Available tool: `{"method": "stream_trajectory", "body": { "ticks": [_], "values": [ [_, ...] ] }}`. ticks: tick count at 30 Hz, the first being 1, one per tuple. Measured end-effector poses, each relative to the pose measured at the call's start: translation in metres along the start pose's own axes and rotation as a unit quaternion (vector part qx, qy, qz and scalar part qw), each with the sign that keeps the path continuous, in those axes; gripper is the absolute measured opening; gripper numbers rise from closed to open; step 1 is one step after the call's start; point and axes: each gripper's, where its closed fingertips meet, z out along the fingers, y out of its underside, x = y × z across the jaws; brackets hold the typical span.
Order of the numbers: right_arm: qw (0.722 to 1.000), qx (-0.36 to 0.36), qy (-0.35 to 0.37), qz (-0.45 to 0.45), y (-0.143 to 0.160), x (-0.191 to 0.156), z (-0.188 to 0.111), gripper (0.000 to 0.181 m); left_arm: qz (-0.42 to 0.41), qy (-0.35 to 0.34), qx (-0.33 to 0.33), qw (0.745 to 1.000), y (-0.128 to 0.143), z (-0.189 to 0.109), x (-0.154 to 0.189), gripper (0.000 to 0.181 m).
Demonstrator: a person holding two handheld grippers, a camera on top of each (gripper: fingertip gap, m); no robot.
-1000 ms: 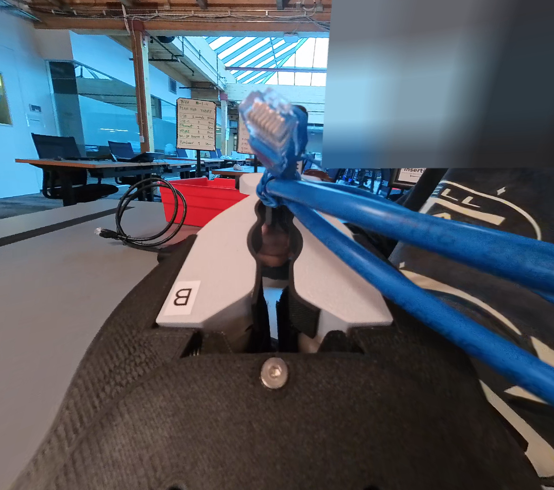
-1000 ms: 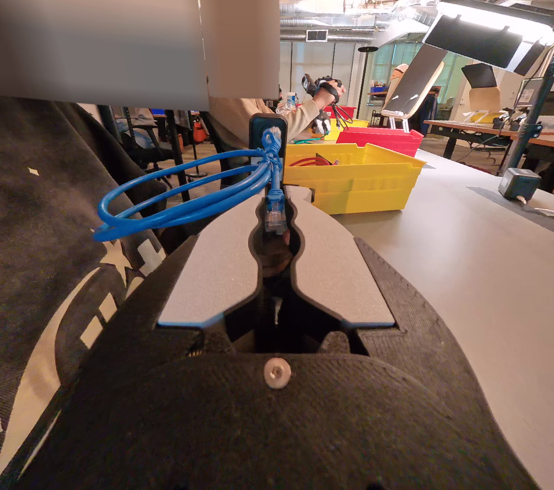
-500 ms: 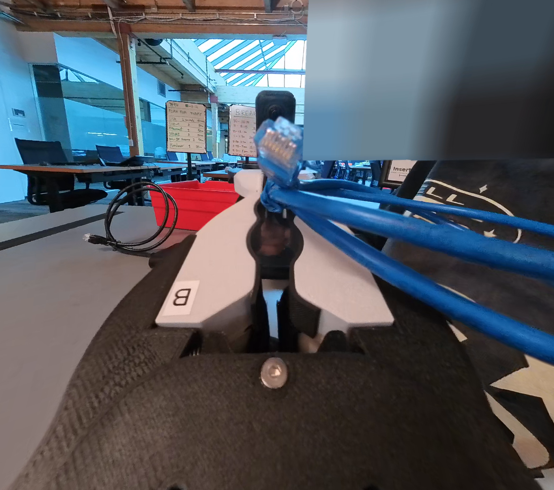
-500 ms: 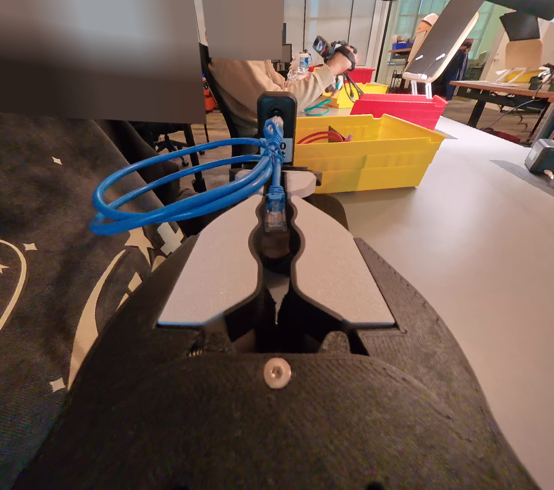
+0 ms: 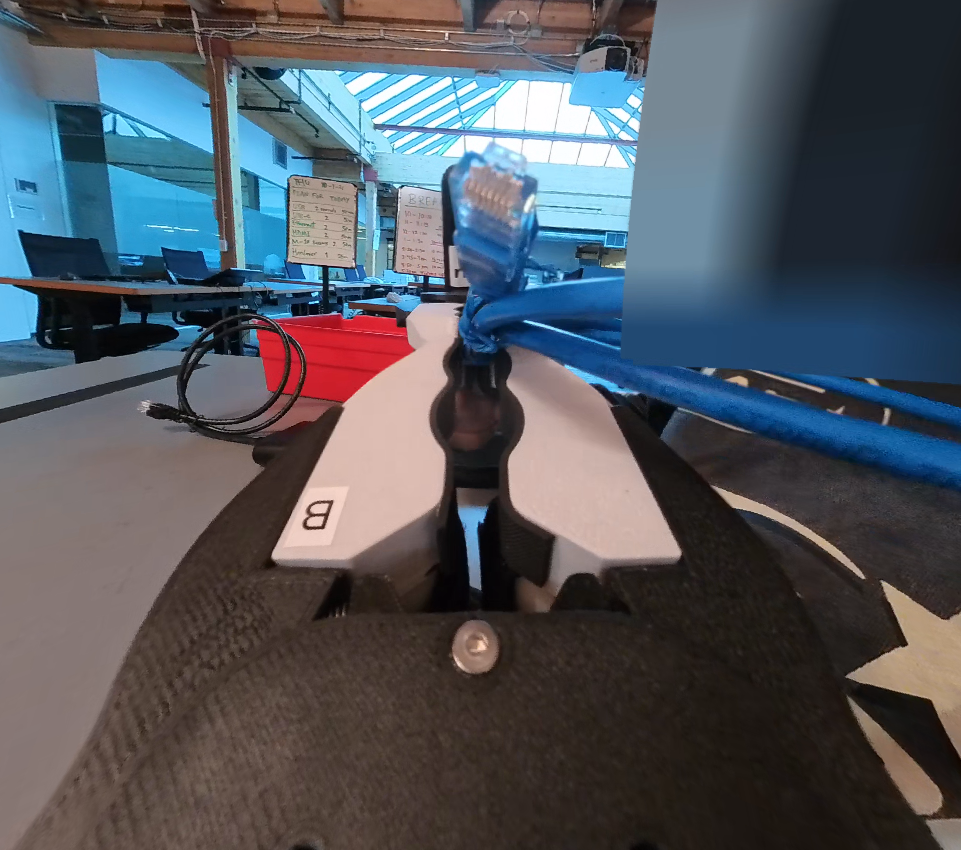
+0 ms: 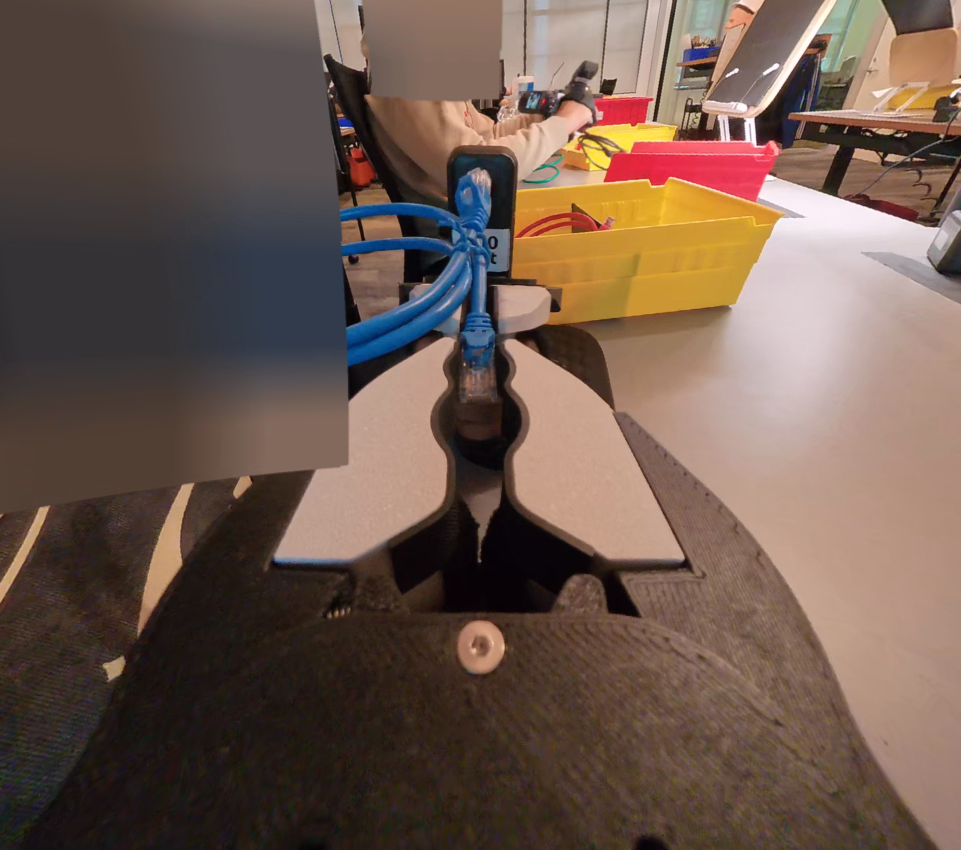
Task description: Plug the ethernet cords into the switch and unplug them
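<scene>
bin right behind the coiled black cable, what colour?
Red bin, just behind the black cable on the table; left wrist view shows it best.

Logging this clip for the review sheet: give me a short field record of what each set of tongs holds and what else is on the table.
Left tongs: shut on blue ethernet cord at its tied coil, plug pointing up
Right tongs: shut on the same cord's other plug
Switch: not in view
Table: black cable, red bin, yellow bin

2 claws [image 5: 476,347] [image 6: 476,357] – 1 blue cord [image 5: 728,388], 1 black cord [image 5: 234,378], 1 yellow bin [image 6: 650,253].
</scene>
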Motion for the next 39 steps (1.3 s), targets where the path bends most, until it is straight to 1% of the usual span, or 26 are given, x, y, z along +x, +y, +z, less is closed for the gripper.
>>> {"method": "stream_trajectory", "body": {
  "ticks": [7,12,14,24,39],
  "values": [
    [1.000,0.001,0.000,0.002,0.0028,0.0018,-0.0012,0.011,0.000,-0.006,-0.008,1.000,0.0021,0.0007,-0.0021,0.010],
    [1.000,-0.015,0.003,0.001,0.0055,0.0018,-0.0014,0.012,0.000,-0.013,-0.011,1.000,0.0031,0.0010,-0.0039,0.013],
    [1.000,-0.019,0.005,-0.001,0.0066,0.0021,-0.0008,0.012,-0.003,-0.009,-0.010,1.000,0.0028,0.0009,-0.0031,0.011],
    [1.000,-0.015,-0.004,0.000,0.0070,0.0037,0.0021,0.012,0.001,-0.027,-0.003,1.000,0.0017,-0.0022,-0.0048,0.011],
    [1.000,-0.014,0.012,0.000,0.0083,0.0088,-0.0015,0.011,-0.023,-0.028,-0.015,0.999,0.0052,-0.0004,-0.0099,0.009]
  ]
}}
